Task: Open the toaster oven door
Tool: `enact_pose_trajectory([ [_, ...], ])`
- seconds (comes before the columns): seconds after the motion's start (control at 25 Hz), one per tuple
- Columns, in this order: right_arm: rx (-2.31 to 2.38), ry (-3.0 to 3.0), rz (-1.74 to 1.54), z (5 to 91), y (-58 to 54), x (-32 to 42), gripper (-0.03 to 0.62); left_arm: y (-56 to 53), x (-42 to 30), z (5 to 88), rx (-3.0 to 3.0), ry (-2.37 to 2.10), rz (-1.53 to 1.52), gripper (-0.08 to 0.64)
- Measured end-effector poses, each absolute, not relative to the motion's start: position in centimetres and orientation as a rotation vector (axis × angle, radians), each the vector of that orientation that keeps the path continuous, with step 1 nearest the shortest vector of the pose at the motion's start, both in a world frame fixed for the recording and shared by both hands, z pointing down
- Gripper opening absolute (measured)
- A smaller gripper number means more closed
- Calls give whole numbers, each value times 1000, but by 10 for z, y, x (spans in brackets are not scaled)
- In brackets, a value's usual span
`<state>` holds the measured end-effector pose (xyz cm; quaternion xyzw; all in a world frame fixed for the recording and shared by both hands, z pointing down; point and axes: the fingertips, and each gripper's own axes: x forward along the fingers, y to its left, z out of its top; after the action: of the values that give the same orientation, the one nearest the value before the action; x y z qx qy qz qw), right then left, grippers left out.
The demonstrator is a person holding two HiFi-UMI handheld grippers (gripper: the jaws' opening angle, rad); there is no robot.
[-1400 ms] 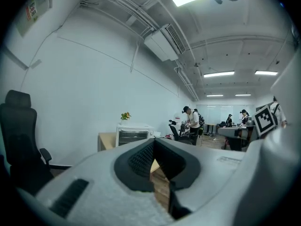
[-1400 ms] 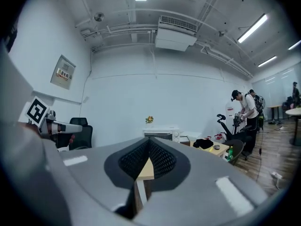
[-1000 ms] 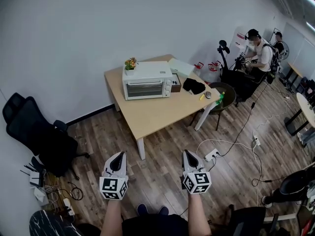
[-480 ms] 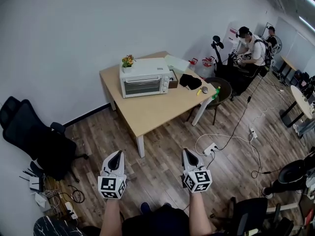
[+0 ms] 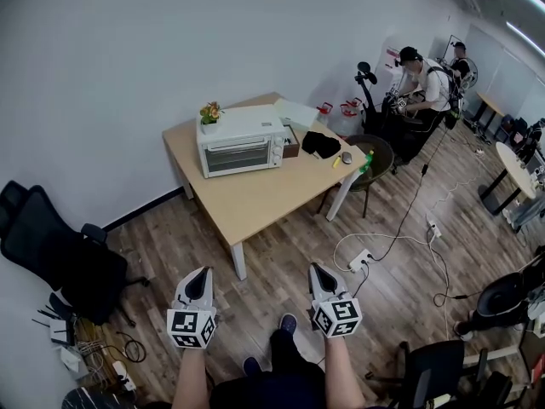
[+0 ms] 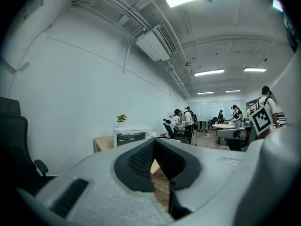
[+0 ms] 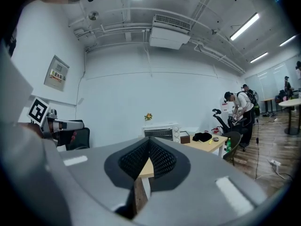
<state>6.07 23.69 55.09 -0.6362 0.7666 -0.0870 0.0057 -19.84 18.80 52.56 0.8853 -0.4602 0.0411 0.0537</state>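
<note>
The white toaster oven (image 5: 241, 141) stands with its door closed on the far left part of a wooden table (image 5: 255, 201), across the room from me. It also shows small in the left gripper view, as the toaster oven (image 6: 131, 135), and in the right gripper view, as the toaster oven (image 7: 162, 131). My left gripper (image 5: 202, 274) and right gripper (image 5: 317, 269) are held low over the wood floor, well short of the table. Both are shut with nothing in them, their pads meeting at the tip, seen also on the left gripper (image 6: 154, 142) and the right gripper (image 7: 149, 142).
A small flower pot (image 5: 209, 113) sits on the oven; a brown box (image 5: 291, 142) and black cloth (image 5: 321, 145) lie beside it. A black office chair (image 5: 51, 245) stands left. A power strip (image 5: 362, 262) and cables cross the floor. A dark chair (image 5: 375, 156) and people (image 5: 417, 79) are at right.
The table and oven have shifted left and slightly nearer in the head view. A shoe has come forward between my arms. Both grippers stay shut, held as before.
</note>
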Motion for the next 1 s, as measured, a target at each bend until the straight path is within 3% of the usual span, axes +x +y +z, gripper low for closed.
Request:
enact_pose_trajectory([
  [1.0,-1953,2453,-303,560,157,84,12,123,-144,540,2711,-1262,136,-2],
])
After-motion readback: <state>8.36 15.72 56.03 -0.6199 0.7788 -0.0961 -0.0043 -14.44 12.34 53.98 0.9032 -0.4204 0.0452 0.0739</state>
